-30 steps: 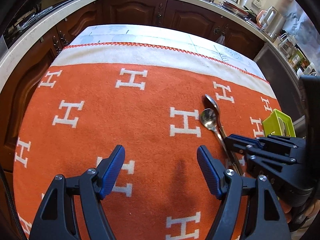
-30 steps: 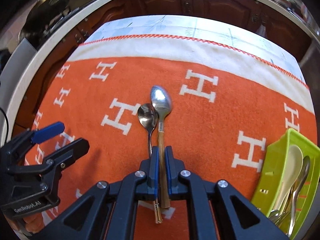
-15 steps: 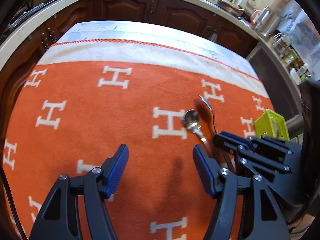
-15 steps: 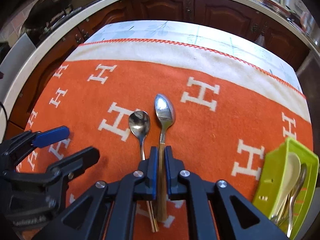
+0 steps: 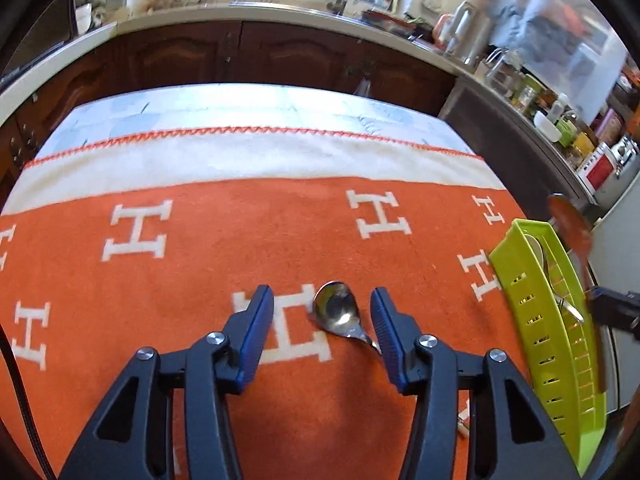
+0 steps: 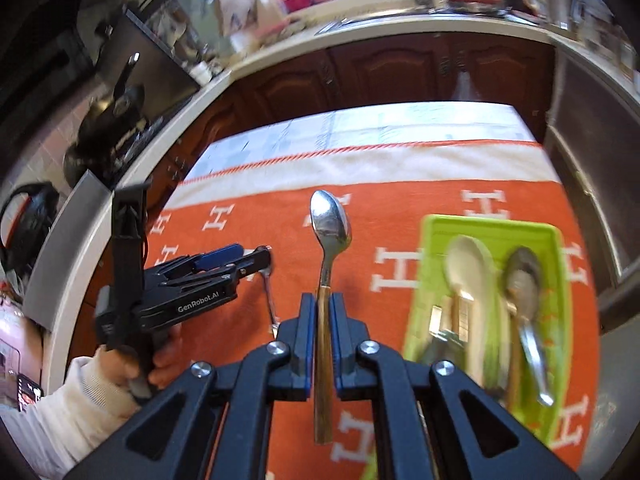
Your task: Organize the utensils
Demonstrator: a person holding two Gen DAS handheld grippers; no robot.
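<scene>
A small steel spoon (image 5: 335, 312) lies on the orange blanket (image 5: 200, 280). Its bowl sits between the blue pads of my left gripper (image 5: 322, 300), whose jaws are closing but not touching it. The handle runs under the right-hand finger. My right gripper (image 6: 322, 300) is shut on the brown handle of a long spoon (image 6: 330, 224), held above the cloth with its bowl pointing away. A green utensil tray (image 6: 480, 222) lies just to its right. In the left wrist view the tray (image 5: 536, 340) is at the right edge, with the lifted spoon (image 5: 568, 220) blurred above it.
Several spoons, one of them pale (image 6: 468, 264), lie in the tray. A hand in a white sleeve (image 6: 80, 392) holds the left gripper (image 6: 252, 252). Dark wooden cabinets (image 5: 240, 56) under a cluttered counter ring the table's far side.
My right gripper lifted the long spoon off the blanket and carried it right, beside the tray. My left gripper moved over to the small spoon and its jaws narrowed around the bowl.
</scene>
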